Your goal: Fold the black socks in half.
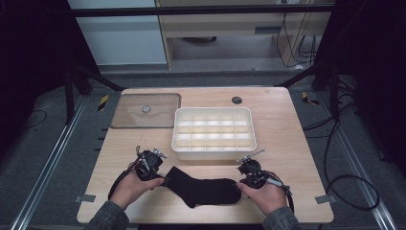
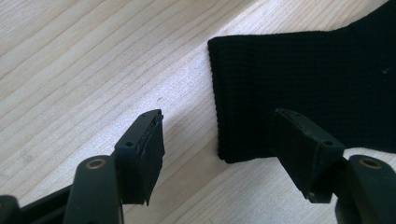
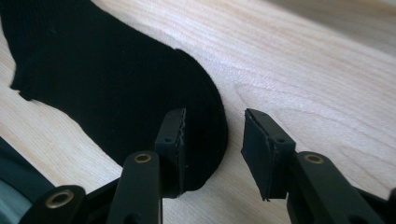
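A black sock [image 1: 206,189] lies flat on the wooden table [image 1: 287,143] near its front edge, cuff to the left and toe to the right. My left gripper [image 1: 163,181] is at the cuff end. In the left gripper view its jaws [image 2: 218,116] stand open, astride the cuff's edge of the sock [image 2: 303,70], one jaw over bare wood and one over the fabric. My right gripper [image 1: 240,184] is at the toe end. In the right gripper view it is open [image 3: 215,114], with the rounded toe of the sock [image 3: 116,84] between the jaws and nothing pinched.
A white tray [image 1: 213,154] divided into several compartments stands just behind the sock at mid-table. A clear flat lid [image 1: 129,112] with a round knob lies at the back left. A small dark hole [image 1: 236,100] marks the table's back. Bare wood flanks the tray.
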Demonstrator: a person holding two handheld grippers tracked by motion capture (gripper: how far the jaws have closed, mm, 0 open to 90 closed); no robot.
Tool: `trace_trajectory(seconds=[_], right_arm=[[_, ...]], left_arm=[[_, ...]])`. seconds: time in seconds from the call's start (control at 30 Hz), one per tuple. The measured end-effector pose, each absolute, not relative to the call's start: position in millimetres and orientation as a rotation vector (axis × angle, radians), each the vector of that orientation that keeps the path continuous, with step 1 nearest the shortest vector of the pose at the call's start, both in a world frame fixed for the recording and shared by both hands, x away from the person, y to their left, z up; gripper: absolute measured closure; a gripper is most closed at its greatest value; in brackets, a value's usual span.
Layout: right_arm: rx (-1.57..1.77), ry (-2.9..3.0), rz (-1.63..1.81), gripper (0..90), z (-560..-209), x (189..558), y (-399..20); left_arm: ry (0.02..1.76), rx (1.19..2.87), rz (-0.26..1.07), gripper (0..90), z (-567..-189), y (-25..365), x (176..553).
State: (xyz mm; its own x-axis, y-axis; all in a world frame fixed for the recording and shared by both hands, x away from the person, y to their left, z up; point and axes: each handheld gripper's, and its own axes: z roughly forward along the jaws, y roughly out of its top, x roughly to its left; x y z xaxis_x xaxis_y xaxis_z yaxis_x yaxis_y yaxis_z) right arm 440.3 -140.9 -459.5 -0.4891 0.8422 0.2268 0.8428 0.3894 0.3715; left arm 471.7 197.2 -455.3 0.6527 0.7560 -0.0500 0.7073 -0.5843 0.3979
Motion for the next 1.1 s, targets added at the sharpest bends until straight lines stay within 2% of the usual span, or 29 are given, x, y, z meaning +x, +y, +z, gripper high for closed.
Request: trace_trajectory(seconds=[0.07,0.1,0.17,0.23,0.43,0.7,1.0,1.1], right_arm=[[-1.575,-2.622,-0.697,60.5,-461.3,440.5,-140.0],[-1.553,-2.631,-0.677,72.1,-464.1,440.1,-138.0],[-1.535,-2.635,-0.671,81.8,-465.5,439.8,-136.9],[-1.52,-2.64,-0.681,85.1,-464.1,439.6,-136.9],[-1.523,-2.653,-0.711,85.7,-456.6,438.5,-136.0],[-1.504,-2.678,-0.718,84.9,-456.6,434.9,-135.8],[-1.493,-2.7,-0.711,84.8,-453.9,434.9,-133.8],[-1.489,-2.7,-0.707,85.1,-454.6,434.5,-133.7]], left_arm=[[1.157,2.483,0.175,34.1,-454.9,197.9,471.7],[1.158,2.47,0.176,34.6,-453.1,199.3,471.3],[1.152,2.461,0.169,36.1,-450.9,199.9,471.1],[1.15,2.459,0.17,37.3,-449.2,199.6,471.3],[1.14,2.477,0.153,43.3,-451.3,195.3,474.4],[1.102,2.543,0.097,57.7,-460.0,185.3,475.3],[1.104,2.579,0.101,66.2,-464.2,181.9,477.2],[1.084,2.588,0.101,72.2,-464.8,181.2,475.7]])
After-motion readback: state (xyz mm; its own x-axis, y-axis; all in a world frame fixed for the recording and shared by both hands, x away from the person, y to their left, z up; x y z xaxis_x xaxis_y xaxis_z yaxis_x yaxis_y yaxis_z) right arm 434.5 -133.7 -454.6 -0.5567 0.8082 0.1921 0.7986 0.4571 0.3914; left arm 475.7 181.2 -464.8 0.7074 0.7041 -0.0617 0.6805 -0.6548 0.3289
